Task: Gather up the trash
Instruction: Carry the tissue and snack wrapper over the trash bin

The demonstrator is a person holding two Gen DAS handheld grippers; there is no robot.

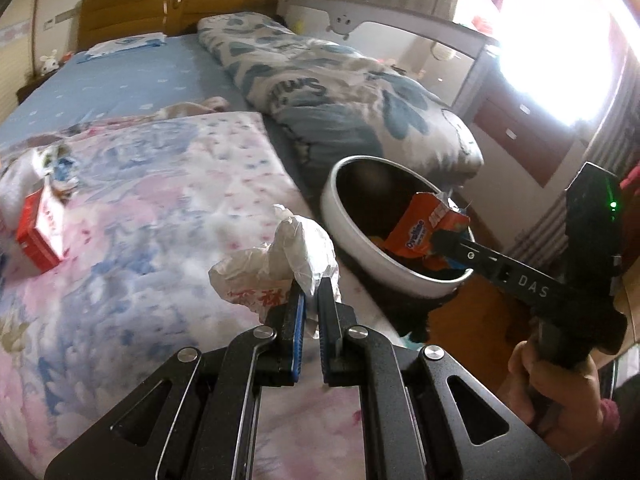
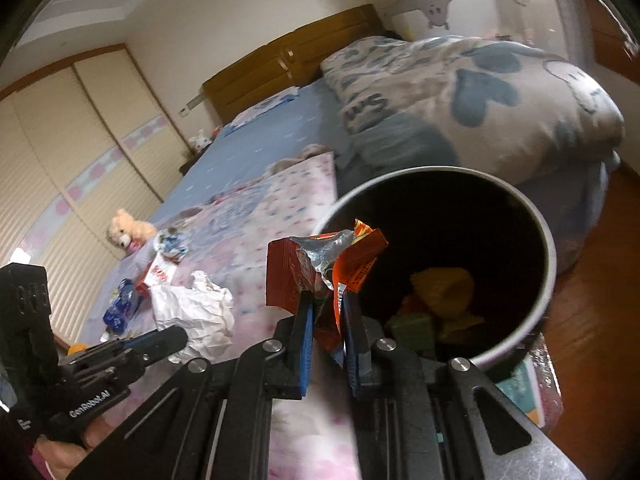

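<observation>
My left gripper [image 1: 311, 292] is shut on a crumpled white plastic bag [image 1: 280, 264] with red print, held just above the pink floral quilt [image 1: 140, 240]. The bag also shows in the right wrist view [image 2: 196, 312], with the left gripper [image 2: 176, 338] on it. My right gripper [image 2: 326, 300] is shut on a torn orange carton [image 2: 320, 264] and holds it over the near rim of a white round trash bin [image 2: 548, 272]. In the left wrist view the carton [image 1: 424, 228] hangs over the bin [image 1: 348, 220]. Yellow and green trash [image 2: 440, 292] lies inside the bin.
A red and white box [image 1: 38, 236] lies on the quilt at the left, with blue wrappers [image 2: 120, 308] and a teddy bear [image 2: 128, 232] beyond. A folded blue-patterned duvet [image 1: 340, 92] lies behind the bin. Wooden floor [image 2: 592, 320] runs right of the bed.
</observation>
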